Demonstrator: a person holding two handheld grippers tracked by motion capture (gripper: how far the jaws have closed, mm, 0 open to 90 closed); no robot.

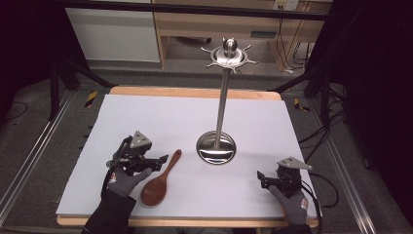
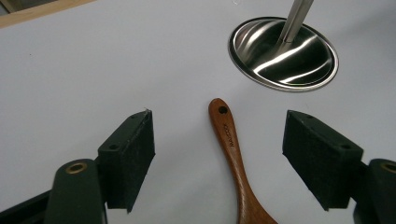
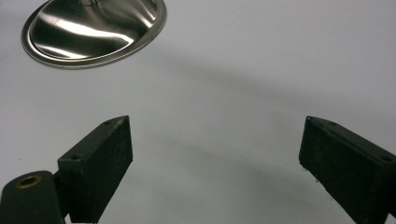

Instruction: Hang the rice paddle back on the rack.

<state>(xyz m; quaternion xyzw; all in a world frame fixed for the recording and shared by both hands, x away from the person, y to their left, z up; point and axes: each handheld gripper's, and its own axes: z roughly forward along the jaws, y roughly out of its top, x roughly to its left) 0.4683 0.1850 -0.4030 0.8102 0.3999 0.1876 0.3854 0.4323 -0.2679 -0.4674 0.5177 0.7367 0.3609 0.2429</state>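
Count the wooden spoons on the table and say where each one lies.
1. The wooden spoon lies flat on the white table, beside the left gripper, its handle pointing toward the steel stand's base.

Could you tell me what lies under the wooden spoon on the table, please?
The wooden spoon lies flat on the white table cover, beside the left gripper. Whatever might sit beneath its bowl is hidden, though nothing pokes out.
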